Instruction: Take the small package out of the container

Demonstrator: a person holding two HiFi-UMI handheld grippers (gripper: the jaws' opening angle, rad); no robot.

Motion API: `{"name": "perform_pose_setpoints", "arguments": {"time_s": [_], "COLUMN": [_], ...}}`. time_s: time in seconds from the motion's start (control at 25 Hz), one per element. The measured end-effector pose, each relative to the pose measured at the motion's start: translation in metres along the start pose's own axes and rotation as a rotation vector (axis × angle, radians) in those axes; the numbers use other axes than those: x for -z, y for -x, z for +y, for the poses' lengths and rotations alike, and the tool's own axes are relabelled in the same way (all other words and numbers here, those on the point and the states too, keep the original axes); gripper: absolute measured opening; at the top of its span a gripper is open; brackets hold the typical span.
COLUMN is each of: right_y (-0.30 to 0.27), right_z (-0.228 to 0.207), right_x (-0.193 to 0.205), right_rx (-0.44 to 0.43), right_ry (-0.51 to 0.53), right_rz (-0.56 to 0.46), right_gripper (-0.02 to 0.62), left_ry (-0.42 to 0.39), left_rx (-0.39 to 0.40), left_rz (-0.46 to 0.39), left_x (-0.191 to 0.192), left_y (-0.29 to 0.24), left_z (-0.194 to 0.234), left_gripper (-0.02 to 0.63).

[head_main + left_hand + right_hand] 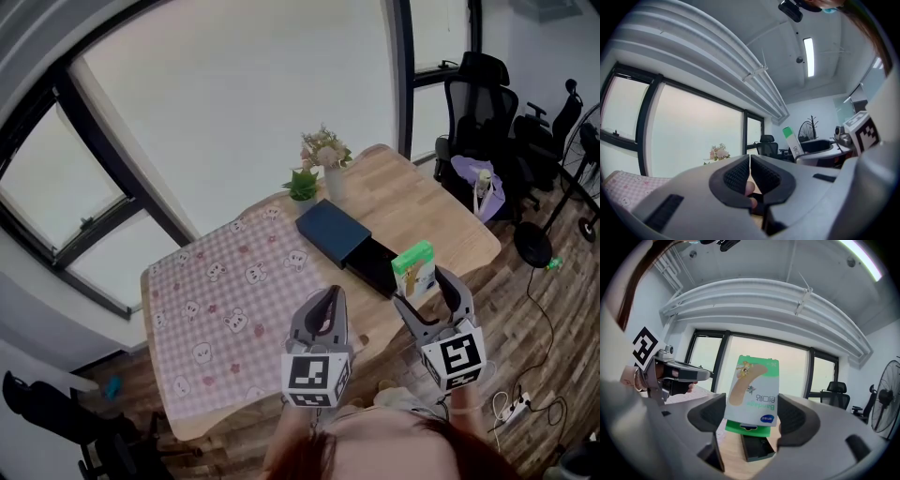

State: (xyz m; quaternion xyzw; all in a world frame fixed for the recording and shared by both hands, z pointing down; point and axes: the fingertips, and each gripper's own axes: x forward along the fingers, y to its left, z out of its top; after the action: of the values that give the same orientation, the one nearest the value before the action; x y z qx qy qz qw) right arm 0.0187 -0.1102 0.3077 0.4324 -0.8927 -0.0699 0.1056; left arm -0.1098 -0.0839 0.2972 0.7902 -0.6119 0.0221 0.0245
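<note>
Head view: the right gripper [424, 291] holds the small package [413, 269] in the air above the near right part of the table [422, 202], clear of the container [335, 232]. This is a dark blue box whose drawer [377, 267] is pulled out toward the person. The left gripper [326, 305] hangs beside it over the table edge with nothing in it. A checked cloth [216, 281] covers the left half of the table, and a flower vase [328, 161] stands at the far edge.

Left gripper view: the left gripper [750, 174] has its fingers pressed together with nothing between them. The small package [792, 140] shows off to the right, held upright.

Right gripper view: the right gripper [752, 414] pinches the small package [752, 387] by its two side edges, low on the carton, with the printed face toward the camera. It looks like a thin, light cardboard carton of bandages, so a gentle squeeze should do; a hard one across the width would likely buckle it, and the glossy face could slip. Below it the drawer [757, 449] lies open and dark, and I can make out nothing else inside
</note>
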Motion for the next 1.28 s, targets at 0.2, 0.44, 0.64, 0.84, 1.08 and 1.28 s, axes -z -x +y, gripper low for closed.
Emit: {"name": "perform_pose_setpoints", "arguments": {"time_s": [0.2, 0.44, 0.64, 0.84, 1.08, 1.28], "right_y": [-0.002, -0.009, -0.015, -0.023, -0.034, -0.043], "right_z": [-0.007, -0.012, -0.018, -0.027, -0.038, -0.05], "right_x": [0.001, 0.002, 0.006, 0.016, 0.019, 0.017], "right_rx": [-0.008, -0.029, -0.042, -0.051, -0.052, -0.052], "right_ry": [0.002, 0.0, -0.019, -0.004, -0.006, -0.012], "right_rz": [0.005, 0.006, 0.004, 0.023, 0.018, 0.002], "right_gripper": [0.342, 0.342, 0.342, 0.342, 0.342, 0.342], "left_ry": [0.0, 0.018, 0.0, -0.004, -0.01, -0.026], "left_rx": [-0.006, -0.001, 0.013, 0.007, 0.006, 0.014], "left_rz": [0.011, 0.029, 0.048, 0.058, 0.05, 0.049], "left_x": [0.004, 0.012, 0.016, 0.02, 0.016, 0.013], "left_y": [-0.007, -0.019, -0.033, -0.045, -0.065, -0.081], "left_z": [-0.004, -0.007, -0.016, -0.018, -0.016, -0.016], "left_gripper": [0.014, 0.014, 0.014, 0.014, 0.014, 0.014]}}
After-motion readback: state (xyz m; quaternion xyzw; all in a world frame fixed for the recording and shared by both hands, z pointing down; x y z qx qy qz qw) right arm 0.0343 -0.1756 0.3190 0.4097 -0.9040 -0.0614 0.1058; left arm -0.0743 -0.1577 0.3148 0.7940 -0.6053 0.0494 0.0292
